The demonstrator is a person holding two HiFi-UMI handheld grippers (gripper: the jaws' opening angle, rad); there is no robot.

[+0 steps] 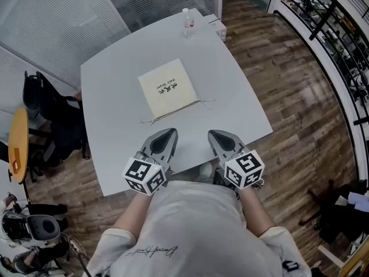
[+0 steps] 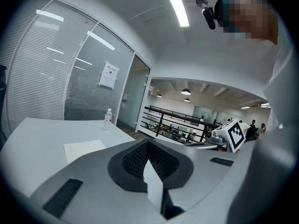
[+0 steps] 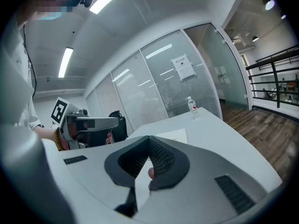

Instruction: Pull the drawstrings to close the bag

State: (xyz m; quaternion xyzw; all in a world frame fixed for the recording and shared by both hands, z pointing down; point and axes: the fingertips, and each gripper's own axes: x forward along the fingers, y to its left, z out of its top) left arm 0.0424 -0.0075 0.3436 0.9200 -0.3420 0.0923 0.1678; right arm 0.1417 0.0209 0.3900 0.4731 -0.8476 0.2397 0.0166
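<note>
Bag: the bag [image 1: 168,88] lies flat in the middle of the desk [image 1: 115,103]. The end with the strings is turned toward the person, so I think it was put that way to make the strings easy to reach.
Left string: the left string [image 1: 147,120] pokes out past the bag's near left corner and lies flat on the desk.
Right string: the right string [image 1: 206,101] pokes out past the near right corner. With one string on each side, there is one for each of the tongs.
Left tongs: the left tongs [image 1: 170,131] are clenched tight with nothing in them. They are over the near edge of the desk and point at the bag, but they are not touching it.
Right tongs: the right tongs [image 1: 215,134] are clenched and empty too. They sit beside the left ones, with a gap between the two.
Why side by side: each of the tongs lines up roughly with the string on its own side — ready to go forward, I think.
How far along: the job looks not yet started. The bag end looks flat, not bunched up, and nothing is touching the strings.
What comes next: the tongs would have to open before they can pinch anything. The strings are thin and lie flat on the desk, so they may be hard to pick up.
Other things: a bottle [image 1: 188,23] and a small box [image 1: 218,27] stand at the far edge, well away from the bag, so they are not in the way.
</note>
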